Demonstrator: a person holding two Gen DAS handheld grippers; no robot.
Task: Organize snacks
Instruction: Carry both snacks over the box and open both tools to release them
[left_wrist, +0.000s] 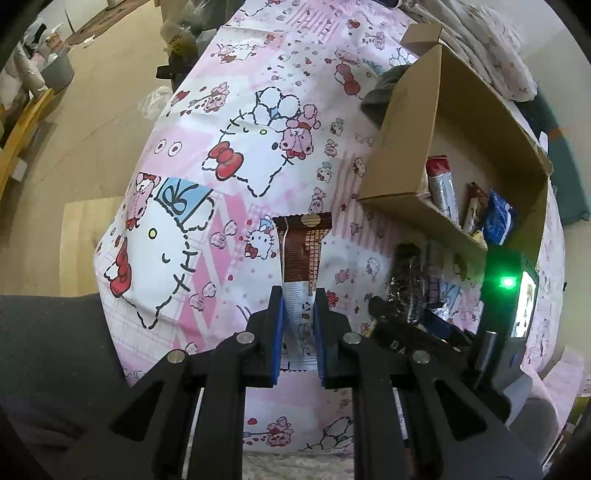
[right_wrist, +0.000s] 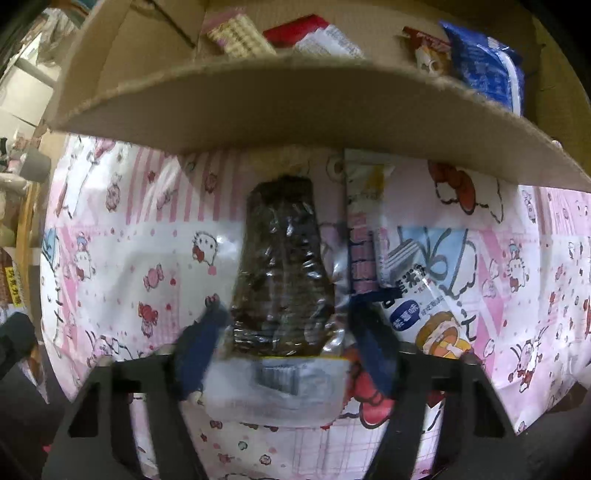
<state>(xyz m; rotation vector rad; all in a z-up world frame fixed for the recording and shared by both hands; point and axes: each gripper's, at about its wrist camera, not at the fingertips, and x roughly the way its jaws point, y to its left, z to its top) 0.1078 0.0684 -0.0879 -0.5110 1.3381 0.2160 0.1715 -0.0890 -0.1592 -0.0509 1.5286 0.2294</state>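
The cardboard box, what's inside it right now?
Inside the cardboard box: a blue bag, a red-and-white packet, a wafer pack and a small brown-and-red packet. The front wall hides the box floor.

One cardboard box (left_wrist: 458, 122), four snacks inside, three packets outside it

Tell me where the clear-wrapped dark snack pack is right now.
In the right wrist view the dark snack pack lies on the pink cartoon cloth, between the right gripper fingers, just before the cardboard box.
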